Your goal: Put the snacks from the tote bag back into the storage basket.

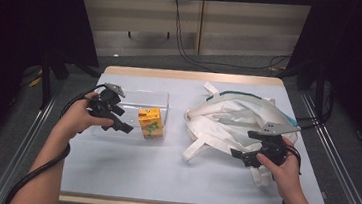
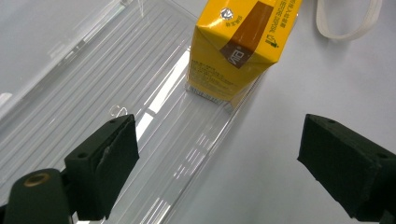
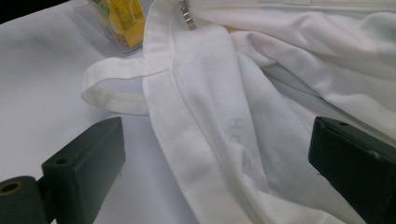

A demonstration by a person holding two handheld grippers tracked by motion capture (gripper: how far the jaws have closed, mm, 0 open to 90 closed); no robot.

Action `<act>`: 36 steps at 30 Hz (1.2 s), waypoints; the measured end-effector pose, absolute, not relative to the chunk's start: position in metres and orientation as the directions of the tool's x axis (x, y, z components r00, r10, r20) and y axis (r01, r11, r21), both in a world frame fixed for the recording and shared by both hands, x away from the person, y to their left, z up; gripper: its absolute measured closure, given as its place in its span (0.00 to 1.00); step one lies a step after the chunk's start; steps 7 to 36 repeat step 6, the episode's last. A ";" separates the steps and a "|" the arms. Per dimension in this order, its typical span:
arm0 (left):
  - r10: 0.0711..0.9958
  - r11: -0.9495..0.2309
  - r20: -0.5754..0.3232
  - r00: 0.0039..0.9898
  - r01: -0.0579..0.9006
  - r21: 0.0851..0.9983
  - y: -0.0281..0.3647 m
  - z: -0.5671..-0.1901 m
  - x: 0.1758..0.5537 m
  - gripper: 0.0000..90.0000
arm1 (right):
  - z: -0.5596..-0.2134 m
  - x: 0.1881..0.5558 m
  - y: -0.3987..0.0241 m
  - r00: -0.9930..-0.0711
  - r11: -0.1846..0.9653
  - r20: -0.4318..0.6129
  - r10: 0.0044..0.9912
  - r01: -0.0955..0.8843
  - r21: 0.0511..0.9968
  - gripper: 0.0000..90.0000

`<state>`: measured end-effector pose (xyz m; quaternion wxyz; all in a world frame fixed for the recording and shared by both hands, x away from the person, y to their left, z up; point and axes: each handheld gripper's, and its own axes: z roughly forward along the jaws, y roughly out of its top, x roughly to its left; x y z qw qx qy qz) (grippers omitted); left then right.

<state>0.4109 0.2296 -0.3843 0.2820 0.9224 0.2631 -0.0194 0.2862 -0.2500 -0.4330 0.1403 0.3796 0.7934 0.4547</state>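
the clear plastic tray (image 1: pixel 134 97) sits on the left half of the pale blue worktop (image 1: pixel 162 170), and everything here is placed from it. inside the tray, at its right end, a yellow juice carton (image 1: pixel 150 122) stands upright; in the left claw view the carton (image 2: pixel 236 44) rests against the tray's near wall, with the ribbed tray floor (image 2: pixel 93 88) running away to the left.

the left claw (image 1: pixel 120 123) hovers at the tray's near left edge, held in the person's left hand (image 1: pixel 80 115). its jaws are spread wide with nothing between them; in its own view one jaw hangs over the tray floor and the other over bare worktop outside the tray wall.

well to the right of the tray lies a crumpled white cloth bag (image 1: pixel 232 119) with teal trim, its strap (image 3: pixel 112 88) looping out toward the tray. the right claw (image 1: pixel 244 157) sits at the bag's near edge, on the side far from the tray, in the person's right hand (image 1: pixel 283 167). its jaws also gape wide, one over the worktop and one over the bag's fabric (image 3: pixel 224 126), gripping nothing.
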 end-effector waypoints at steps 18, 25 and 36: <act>0.478 -0.692 -0.183 0.859 0.497 0.523 0.232 -0.386 0.408 0.13 | -0.432 0.285 -0.249 -0.676 0.304 0.118 0.728 0.472 0.828 0.04; 0.478 -0.692 -0.183 0.859 0.497 0.523 0.232 -0.386 0.408 0.13 | -0.432 0.285 -0.249 -0.676 0.304 0.118 0.728 0.472 0.828 0.04; 0.478 -0.692 -0.183 0.859 0.497 0.523 0.232 -0.386 0.408 0.13 | -0.432 0.285 -0.249 -0.676 0.304 0.118 0.728 0.472 0.828 0.04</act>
